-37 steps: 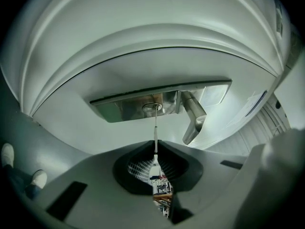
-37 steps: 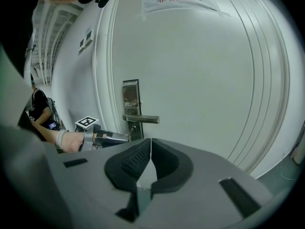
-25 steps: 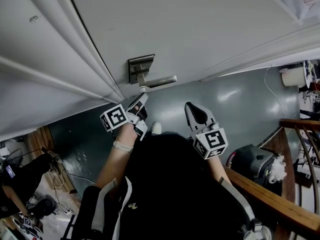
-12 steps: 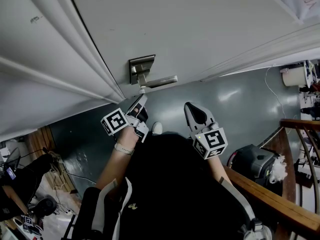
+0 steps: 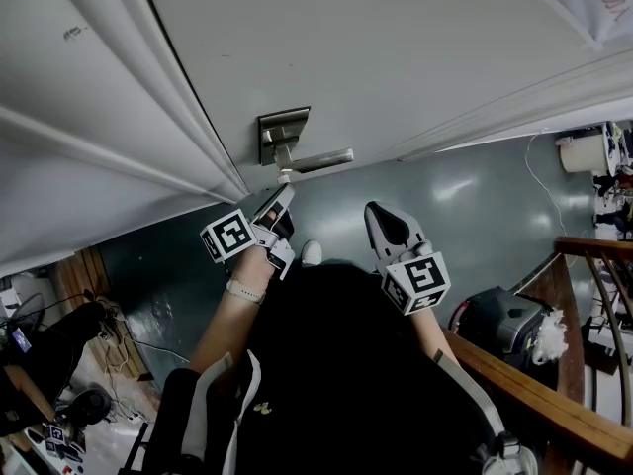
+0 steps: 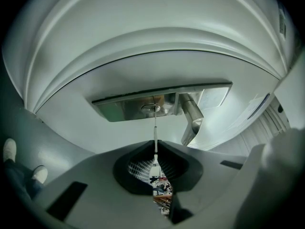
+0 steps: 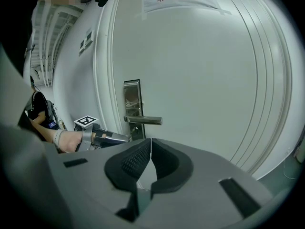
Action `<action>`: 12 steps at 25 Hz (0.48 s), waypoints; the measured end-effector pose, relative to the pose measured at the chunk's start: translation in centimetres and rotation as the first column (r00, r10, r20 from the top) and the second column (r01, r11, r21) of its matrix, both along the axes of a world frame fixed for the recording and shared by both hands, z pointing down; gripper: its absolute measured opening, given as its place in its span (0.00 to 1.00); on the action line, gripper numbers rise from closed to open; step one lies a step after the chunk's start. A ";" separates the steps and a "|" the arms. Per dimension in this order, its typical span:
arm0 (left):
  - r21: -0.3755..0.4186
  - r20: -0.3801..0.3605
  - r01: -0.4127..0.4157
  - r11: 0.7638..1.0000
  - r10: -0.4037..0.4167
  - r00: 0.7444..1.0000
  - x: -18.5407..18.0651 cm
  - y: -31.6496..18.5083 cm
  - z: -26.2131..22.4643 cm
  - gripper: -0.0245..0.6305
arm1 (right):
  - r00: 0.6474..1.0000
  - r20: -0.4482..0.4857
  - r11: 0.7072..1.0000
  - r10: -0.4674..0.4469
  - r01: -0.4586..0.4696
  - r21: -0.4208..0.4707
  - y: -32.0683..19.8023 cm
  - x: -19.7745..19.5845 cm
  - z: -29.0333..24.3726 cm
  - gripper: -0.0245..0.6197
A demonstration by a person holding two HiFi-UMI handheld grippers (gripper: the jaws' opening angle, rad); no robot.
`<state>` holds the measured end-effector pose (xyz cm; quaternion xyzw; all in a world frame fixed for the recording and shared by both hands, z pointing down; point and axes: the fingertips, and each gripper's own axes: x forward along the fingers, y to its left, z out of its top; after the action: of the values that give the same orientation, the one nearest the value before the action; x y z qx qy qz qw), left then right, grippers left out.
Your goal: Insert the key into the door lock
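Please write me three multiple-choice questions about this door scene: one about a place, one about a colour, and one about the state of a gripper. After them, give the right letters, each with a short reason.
1. Where does the tip of the key, held by the left gripper, touch?
A. the keyhole in the metal plate
B. the floor
C. a window pane

2. What colour is the door?
A. brown
B. white
C. red

3. How do the jaws of the right gripper stand?
A. wide apart
B. together on the key
C. together, with nothing between them

Answers:
1 A: in the left gripper view, the thin blade runs from the jaws straight up to the keyhole.
2 B: the head view shows a plain white panel.
3 C: in the right gripper view, the dark pads meet and hold nothing, well back from the door.
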<state>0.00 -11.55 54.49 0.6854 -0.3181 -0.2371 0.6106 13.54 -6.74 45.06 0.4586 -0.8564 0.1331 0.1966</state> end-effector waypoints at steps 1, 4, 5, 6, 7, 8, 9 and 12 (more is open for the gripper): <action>-0.001 -0.001 -0.001 1.000 0.001 1.000 0.1 0.0 0.1 0.07 | 1.000 0.003 1.000 0.001 -0.001 -0.002 0.0 0.0 0.0 0.06; -0.007 -0.003 -0.008 1.000 0.008 1.000 0.3 0.0 0.2 0.07 | 1.000 0.006 1.000 0.006 -0.005 -0.006 0.0 0.0 0.0 0.06; -0.007 -0.003 -0.009 1.000 0.009 1.000 0.3 0.0 0.1 0.07 | 1.000 0.007 1.000 0.005 -0.005 -0.007 0.0 0.0 0.0 0.06; -0.006 -0.003 -0.010 1.000 0.010 1.000 0.3 0.0 0.1 0.07 | 1.000 0.007 1.000 0.004 -0.004 -0.006 0.0 -0.1 0.0 0.06; -0.005 -0.003 -0.010 1.000 0.010 1.000 0.2 0.1 0.1 0.07 | 1.000 0.007 1.000 0.003 -0.003 -0.005 0.0 -0.1 -0.1 0.06; -0.003 -0.003 -0.009 1.000 0.009 1.000 0.2 0.1 0.1 0.07 | 1.000 0.006 1.000 0.002 -0.002 -0.003 0.0 -0.1 -0.1 0.06; -0.002 -0.001 -0.009 1.000 0.009 1.000 0.2 0.1 0.1 0.07 | 1.000 0.003 1.000 0.000 0.000 -0.002 0.0 0.0 0.0 0.06; 0.000 0.013 -0.017 1.000 0.017 1.000 0.1 0.1 0.1 0.07 | 1.000 -0.002 1.000 -0.002 0.002 0.001 -0.1 0.1 0.0 0.06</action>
<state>0.09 -11.43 54.62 0.6895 -0.3165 -0.2274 0.6105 13.59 -6.79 45.09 0.4578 -0.8567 0.1322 0.1974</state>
